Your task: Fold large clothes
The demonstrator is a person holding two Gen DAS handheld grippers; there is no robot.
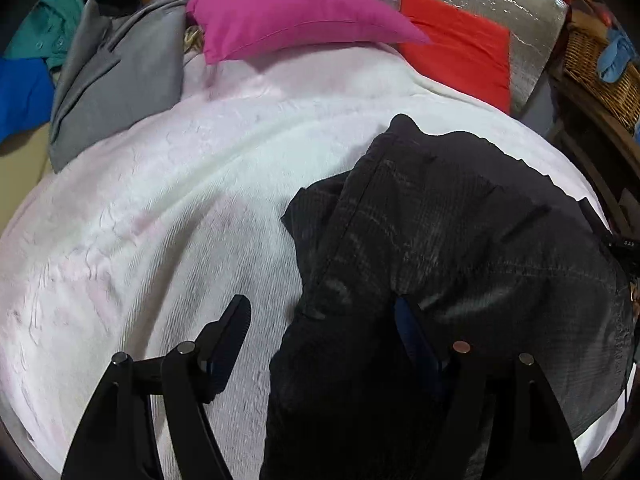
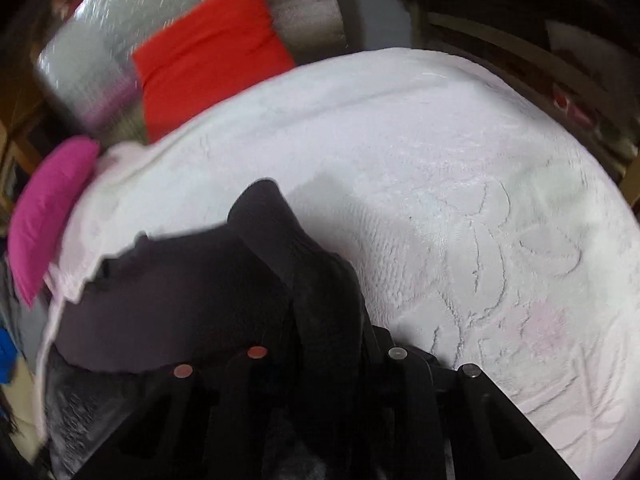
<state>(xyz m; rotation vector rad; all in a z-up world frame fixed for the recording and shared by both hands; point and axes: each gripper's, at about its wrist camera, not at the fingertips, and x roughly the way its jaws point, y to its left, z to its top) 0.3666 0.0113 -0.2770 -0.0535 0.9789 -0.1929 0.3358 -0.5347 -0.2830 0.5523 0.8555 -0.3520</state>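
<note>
Blue cloth [image 1: 614, 58] drapes from wicker basket [image 1: 592, 64]; left tool [image 1: 320, 312] spread, right tool [image 2: 320, 320] clamping black garment [image 1: 460, 232].

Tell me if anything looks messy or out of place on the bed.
The dark garment lies bunched and creased on the white blanket, not flat. A grey garment sits crumpled at the far edge beside the pink pillow. Nothing looks damaged.

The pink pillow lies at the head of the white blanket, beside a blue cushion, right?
Not quite: the cushion beside the pink pillow is red, not blue. The left wrist view shows both at the head of the white blanket.
</note>
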